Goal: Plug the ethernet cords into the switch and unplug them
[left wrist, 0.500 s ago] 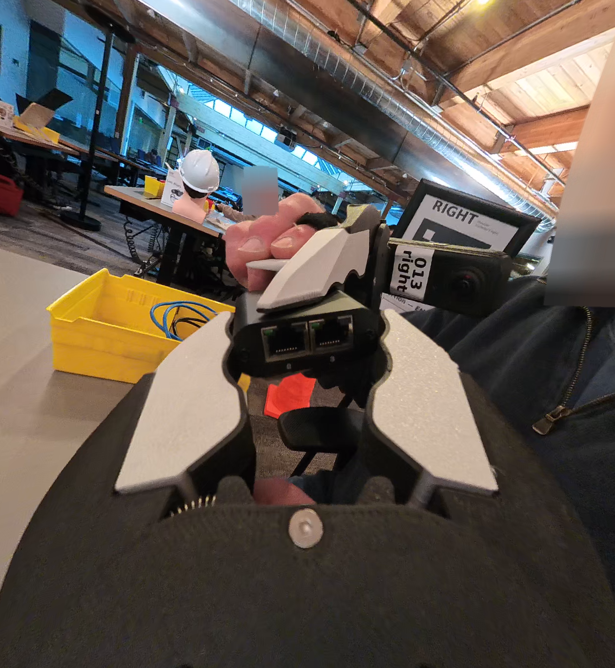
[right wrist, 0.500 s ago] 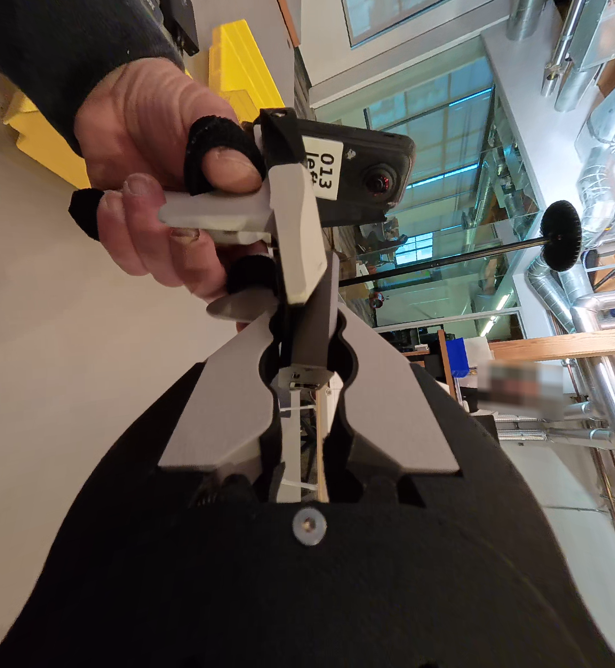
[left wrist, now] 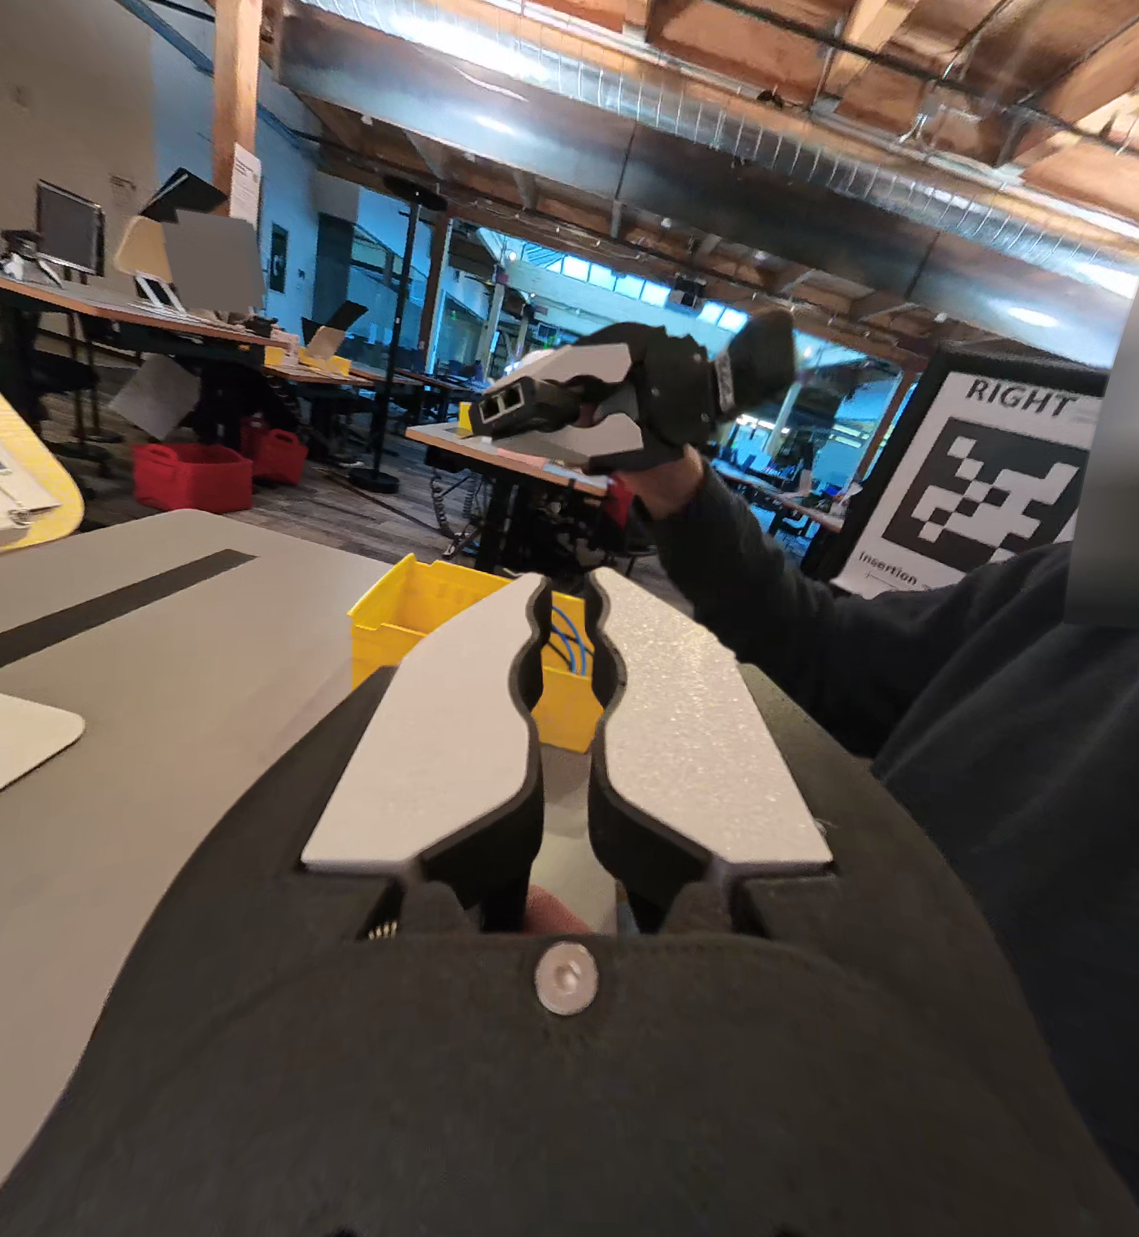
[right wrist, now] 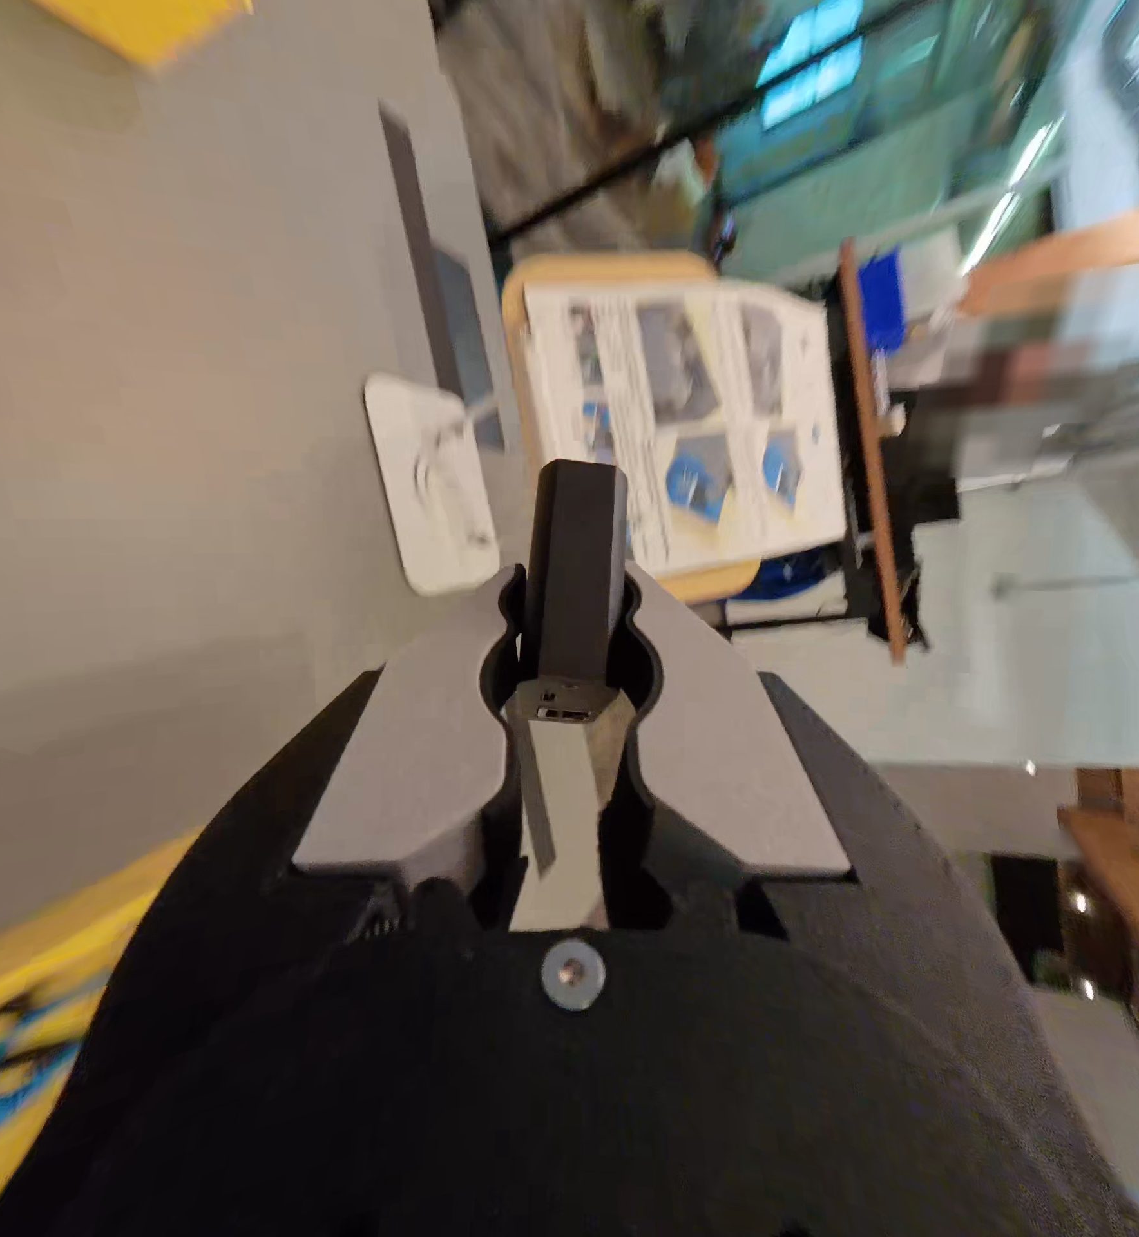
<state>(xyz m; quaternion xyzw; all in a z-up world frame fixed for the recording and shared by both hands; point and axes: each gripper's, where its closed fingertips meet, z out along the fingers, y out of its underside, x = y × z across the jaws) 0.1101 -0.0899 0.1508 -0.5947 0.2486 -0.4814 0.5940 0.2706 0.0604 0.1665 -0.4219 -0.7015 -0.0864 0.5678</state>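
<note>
Black switch (left wrist: pixel 520 407) clamped in right tool (left wrist: pixel 557 408), raised above yellow bin (left wrist: pixel 419 619) (blue cords (left wrist: pixel 570 646) inside) on grey surface (left wrist: pixel 152 656); left tool (left wrist: pixel 563 592) nearly closed, empty.

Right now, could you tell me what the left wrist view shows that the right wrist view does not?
Only the left wrist view shows the left gripper, nearly shut and empty, the switch's two port openings, and blue cords in the yellow bin. Only the right wrist view shows the switch's rear end and a printed sheet on a board. Both show the right gripper clamped on the black switch, and the grey table.
</note>
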